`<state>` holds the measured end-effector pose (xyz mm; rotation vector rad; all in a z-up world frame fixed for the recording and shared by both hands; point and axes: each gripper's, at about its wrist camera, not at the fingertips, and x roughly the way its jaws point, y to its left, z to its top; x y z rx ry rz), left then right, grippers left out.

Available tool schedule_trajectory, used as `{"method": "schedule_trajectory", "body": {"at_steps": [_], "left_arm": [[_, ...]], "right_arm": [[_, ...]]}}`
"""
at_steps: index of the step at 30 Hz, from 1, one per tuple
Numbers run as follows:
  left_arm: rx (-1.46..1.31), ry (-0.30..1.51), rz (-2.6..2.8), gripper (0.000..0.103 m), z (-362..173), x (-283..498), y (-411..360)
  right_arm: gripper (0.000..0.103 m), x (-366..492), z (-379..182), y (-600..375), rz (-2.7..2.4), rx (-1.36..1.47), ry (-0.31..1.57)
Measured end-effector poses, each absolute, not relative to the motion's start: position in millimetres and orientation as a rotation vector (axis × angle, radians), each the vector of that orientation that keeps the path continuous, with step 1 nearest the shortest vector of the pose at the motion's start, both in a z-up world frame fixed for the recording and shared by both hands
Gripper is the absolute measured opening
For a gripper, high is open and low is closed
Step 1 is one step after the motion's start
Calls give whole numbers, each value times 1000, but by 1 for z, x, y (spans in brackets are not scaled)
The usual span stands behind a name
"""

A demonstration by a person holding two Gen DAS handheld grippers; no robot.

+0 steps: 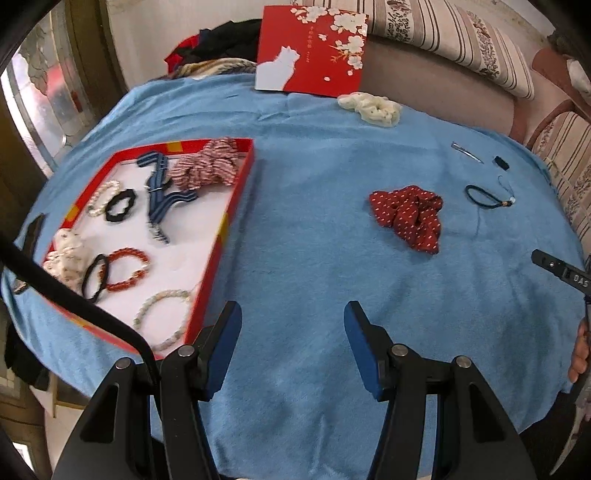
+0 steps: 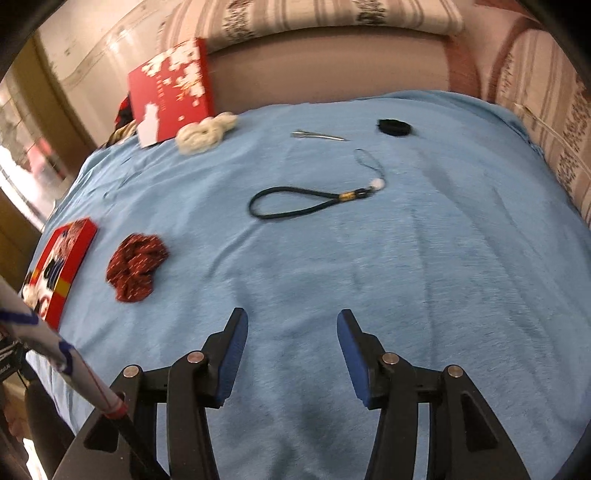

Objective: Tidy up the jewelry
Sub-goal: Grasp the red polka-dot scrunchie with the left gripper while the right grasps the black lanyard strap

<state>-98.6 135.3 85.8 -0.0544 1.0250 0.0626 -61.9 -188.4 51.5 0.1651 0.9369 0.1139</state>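
A red tray (image 1: 242, 184) with a white floor lies at the left of the blue cloth and holds several scrunchies, bead bracelets and hair ties. My left gripper (image 1: 291, 314) hovers open just right of the tray's near corner, nothing between its fingers. Out on the cloth lie a red dotted scrunchie (image 1: 408, 218) (image 2: 136, 264), a dark cord strap (image 1: 487, 195) (image 2: 303, 201), a cream scrunchie (image 1: 371, 107) (image 2: 205, 131), a metal hair clip (image 1: 466, 151) (image 2: 319, 136) and a small black item (image 2: 393, 127). My right gripper (image 2: 291, 321) is open and empty above bare cloth, nearer than the strap.
The red lid (image 1: 310, 51) (image 2: 171, 90) with a white cat and blossoms leans at the back against a striped sofa (image 1: 443, 33). Dark clothes (image 1: 218, 40) are piled behind the table's far left. Part of the right tool (image 1: 561, 273) and a hand (image 1: 580, 350) show at the left wrist view's right edge.
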Motion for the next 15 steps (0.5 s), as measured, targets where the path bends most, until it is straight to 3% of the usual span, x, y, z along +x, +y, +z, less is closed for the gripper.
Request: {"method": "schedule_trajectory", "body": {"at_steps": [15], "left_arm": [[-152,1061,-195,61,53,6,93]], "right_arm": [[54,17,37,-224,43,469,920]]}}
